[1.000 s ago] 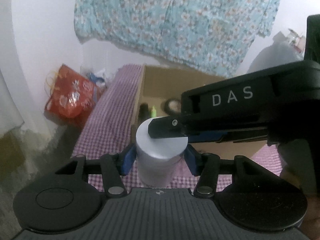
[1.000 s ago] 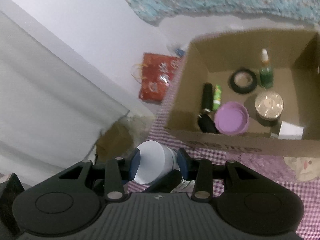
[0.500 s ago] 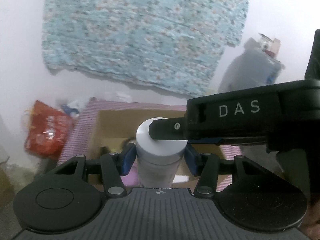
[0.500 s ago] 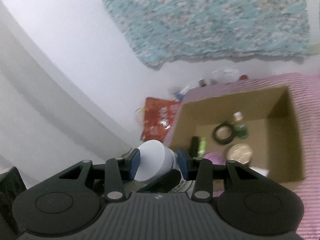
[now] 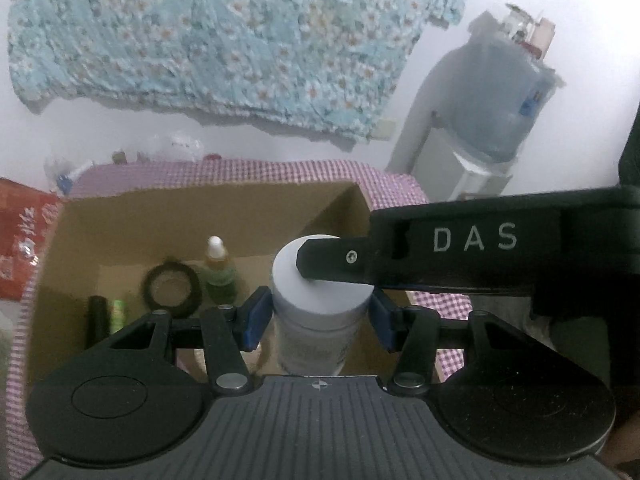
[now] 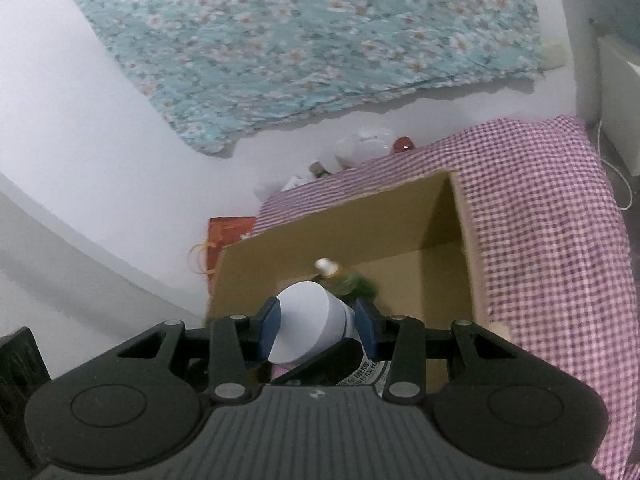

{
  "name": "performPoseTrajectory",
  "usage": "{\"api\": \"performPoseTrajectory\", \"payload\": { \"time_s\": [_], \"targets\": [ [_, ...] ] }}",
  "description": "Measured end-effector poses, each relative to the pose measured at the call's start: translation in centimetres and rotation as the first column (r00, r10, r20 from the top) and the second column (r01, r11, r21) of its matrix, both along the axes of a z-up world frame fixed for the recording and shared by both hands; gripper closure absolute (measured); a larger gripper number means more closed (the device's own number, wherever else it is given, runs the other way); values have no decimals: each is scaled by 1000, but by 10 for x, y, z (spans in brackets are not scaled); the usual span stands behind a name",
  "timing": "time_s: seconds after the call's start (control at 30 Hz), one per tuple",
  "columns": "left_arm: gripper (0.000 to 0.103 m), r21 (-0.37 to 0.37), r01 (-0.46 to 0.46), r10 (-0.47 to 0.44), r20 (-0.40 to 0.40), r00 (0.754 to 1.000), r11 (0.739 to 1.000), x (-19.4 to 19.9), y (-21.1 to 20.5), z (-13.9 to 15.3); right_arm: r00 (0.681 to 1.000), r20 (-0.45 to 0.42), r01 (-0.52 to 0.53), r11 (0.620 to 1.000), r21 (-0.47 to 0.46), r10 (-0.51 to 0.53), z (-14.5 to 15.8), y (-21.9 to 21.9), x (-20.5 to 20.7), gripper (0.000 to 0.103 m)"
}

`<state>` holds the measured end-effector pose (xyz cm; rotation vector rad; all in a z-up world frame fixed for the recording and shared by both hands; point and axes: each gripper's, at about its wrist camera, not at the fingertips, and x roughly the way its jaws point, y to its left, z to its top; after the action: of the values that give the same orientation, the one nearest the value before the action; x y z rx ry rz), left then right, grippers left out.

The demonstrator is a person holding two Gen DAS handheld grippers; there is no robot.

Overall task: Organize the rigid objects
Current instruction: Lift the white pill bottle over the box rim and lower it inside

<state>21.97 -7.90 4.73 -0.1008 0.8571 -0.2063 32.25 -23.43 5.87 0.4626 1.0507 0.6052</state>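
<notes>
White-capped and grey-bodied, the plastic jar (image 5: 318, 300) hangs above the open cardboard box (image 5: 120, 224), caught from two sides: the left gripper (image 5: 318, 316) pinches its body between blue pads, and the right gripper (image 6: 316, 320) clamps the cap end. Down in the box lie a tape roll (image 5: 172, 290), a green dropper bottle (image 5: 217, 276), a black tube (image 5: 98, 318) and a small green stick (image 5: 119, 314), so much of the sorting looks done. By my reckoning, this jar has yet to be lowered inside and let go.
</notes>
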Motion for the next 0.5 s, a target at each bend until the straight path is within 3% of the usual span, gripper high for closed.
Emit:
{"api": "performPoseTrajectory", "payload": {
  "time_s": [0.23, 0.5],
  "targets": [
    [51, -12, 3, -4, -61, 998, 1000, 19, -8, -28, 1000, -13, -4, 998, -56, 3, -34, -1, 19, 58],
    [48, 3, 29, -29, -81, 996, 1000, 20, -14, -37, 1000, -8, -19, 995, -102, 18, -50, 2, 21, 58]
  ]
}}
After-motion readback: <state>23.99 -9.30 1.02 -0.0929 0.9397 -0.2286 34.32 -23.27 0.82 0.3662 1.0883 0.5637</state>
